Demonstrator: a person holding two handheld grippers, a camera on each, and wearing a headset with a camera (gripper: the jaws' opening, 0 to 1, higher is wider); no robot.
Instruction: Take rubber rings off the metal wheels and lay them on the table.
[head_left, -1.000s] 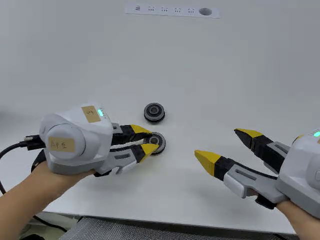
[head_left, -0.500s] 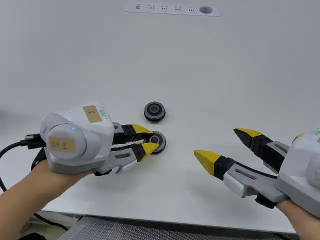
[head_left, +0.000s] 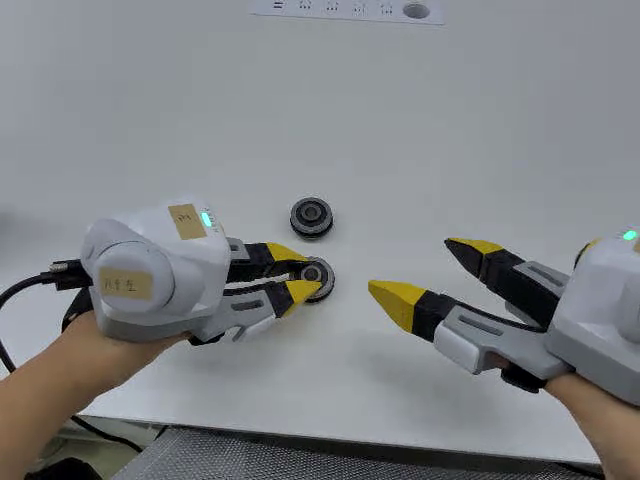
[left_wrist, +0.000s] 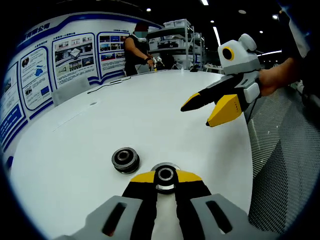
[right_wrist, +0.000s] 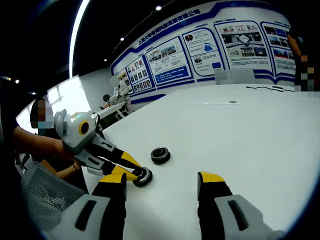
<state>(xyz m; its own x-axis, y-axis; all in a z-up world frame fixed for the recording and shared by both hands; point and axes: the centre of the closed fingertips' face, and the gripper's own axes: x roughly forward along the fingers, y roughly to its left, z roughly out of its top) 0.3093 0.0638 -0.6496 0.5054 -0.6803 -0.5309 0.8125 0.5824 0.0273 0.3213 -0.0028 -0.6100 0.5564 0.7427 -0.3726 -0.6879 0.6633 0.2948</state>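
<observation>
Now the left gripper (head_left: 295, 272) is pinching the nearer wheel (head_left: 317, 277) between its yellow tips. That wheel is sitting on the table (head_left: 450, 150) toward the near edge, left of middle. The right gripper (head_left: 411, 266) is hovering just beside it with its jaws spread wide and its tips pointing at the wheel. A second wheel (head_left: 311, 216) is lying a little further in, apart from both grippers, and is wearing its black rubber ring.

By my reading, the left gripper is steadying the wheel for peeling. Next, the right gripper needs to close in and catch the ring's edge. The left tips are covering part of the held wheel, so whether it is wearing its ring is hard to make out.
</observation>
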